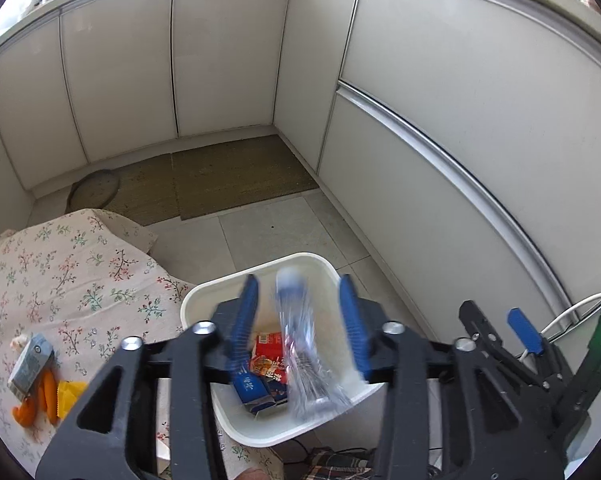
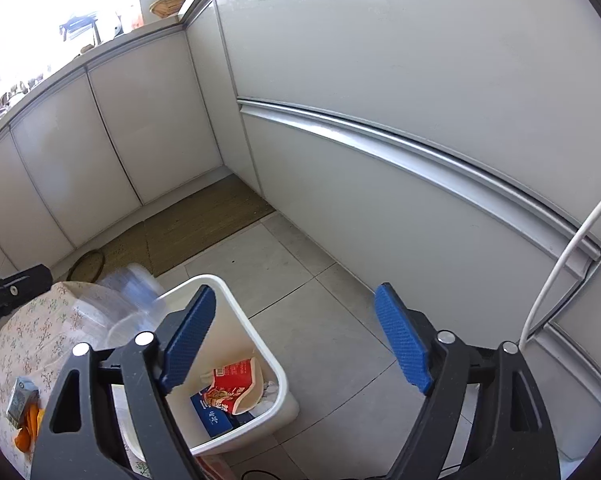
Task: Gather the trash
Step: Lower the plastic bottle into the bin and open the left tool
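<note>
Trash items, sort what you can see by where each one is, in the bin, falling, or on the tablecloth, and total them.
In the white bin: 2, red wrapper and blue carton.
Falling between the left gripper fingers: 1, clear plastic bottle.
On the floral tablecloth: 3, grey carton, orange peel, yellow wrapper.
Total: 6.

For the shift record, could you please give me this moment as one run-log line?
left gripper: open above white bin | clear plastic bottle: blurred, between fingers | right gripper: open, empty | table: orange peel remains

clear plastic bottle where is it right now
In the left wrist view the blurred clear plastic bottle sits between the open left gripper's blue fingers, over the white plastic bin.
</note>
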### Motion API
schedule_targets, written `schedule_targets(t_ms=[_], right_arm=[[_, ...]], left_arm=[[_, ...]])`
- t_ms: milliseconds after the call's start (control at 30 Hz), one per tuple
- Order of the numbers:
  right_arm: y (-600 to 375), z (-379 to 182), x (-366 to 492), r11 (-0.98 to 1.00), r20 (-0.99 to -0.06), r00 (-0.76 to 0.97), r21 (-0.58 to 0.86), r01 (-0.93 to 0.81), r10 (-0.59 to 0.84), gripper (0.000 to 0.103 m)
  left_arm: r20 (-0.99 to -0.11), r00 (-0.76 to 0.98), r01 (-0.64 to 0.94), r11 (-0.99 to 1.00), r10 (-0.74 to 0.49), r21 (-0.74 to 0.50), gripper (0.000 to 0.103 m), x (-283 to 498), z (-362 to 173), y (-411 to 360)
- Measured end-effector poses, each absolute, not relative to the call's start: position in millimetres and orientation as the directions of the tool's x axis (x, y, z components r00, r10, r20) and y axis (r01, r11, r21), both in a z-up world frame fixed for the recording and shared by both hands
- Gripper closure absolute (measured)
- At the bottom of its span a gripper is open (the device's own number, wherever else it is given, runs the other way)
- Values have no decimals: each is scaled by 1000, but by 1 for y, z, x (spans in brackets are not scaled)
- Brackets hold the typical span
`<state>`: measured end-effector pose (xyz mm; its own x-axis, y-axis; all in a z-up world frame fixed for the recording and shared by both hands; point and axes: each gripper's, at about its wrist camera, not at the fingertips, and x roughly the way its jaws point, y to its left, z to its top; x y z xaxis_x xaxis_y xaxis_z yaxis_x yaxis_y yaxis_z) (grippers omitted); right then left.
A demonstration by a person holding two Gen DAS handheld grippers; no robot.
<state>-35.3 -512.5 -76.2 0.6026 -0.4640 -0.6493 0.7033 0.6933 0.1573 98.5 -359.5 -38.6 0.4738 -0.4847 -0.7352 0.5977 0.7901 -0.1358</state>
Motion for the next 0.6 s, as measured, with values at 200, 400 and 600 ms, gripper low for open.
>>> schedule_targets(t_ms=[200,400,600], right_arm=[[-509,-74,-35,688,-644,602,158,708,-472,14],[-499,-72,-32,685,-642,598,151,713,-481,9],[-485,-65,-25,702,-638,611,151,696,-469,9]], left_arm=[[-747,512,568,819,-424,-76,32,95,-43,-354],[-744,562,521,853,-362,-22,12,94,-42,-339],[-754,570,493,870,-326,-4,12,95,-45,-322]])
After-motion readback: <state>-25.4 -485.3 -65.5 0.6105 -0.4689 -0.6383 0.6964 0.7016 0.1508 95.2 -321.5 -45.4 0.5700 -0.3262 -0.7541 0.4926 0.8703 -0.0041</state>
